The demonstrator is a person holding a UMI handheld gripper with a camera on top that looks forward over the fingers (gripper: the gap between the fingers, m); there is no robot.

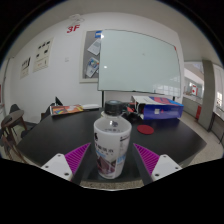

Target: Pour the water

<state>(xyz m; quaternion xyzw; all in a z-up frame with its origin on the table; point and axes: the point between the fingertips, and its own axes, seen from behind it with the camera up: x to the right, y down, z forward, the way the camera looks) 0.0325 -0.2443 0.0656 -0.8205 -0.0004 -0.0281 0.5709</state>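
Clear plastic bottle with a black cap stands between the pink pads of the hand-held gripper, over the dark tabletop; whether the fingers press it cannot be told

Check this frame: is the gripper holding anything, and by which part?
The water bottle stands between the fingers, level with its lower body. Whether both pads press on it cannot be told.

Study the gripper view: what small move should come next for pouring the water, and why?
Probably close the fingers on the bottle. It stands upright on the dark table between the pink pads, with a gap visible at each side, so the gripper does not appear to hold it yet. Its cap looks still on.
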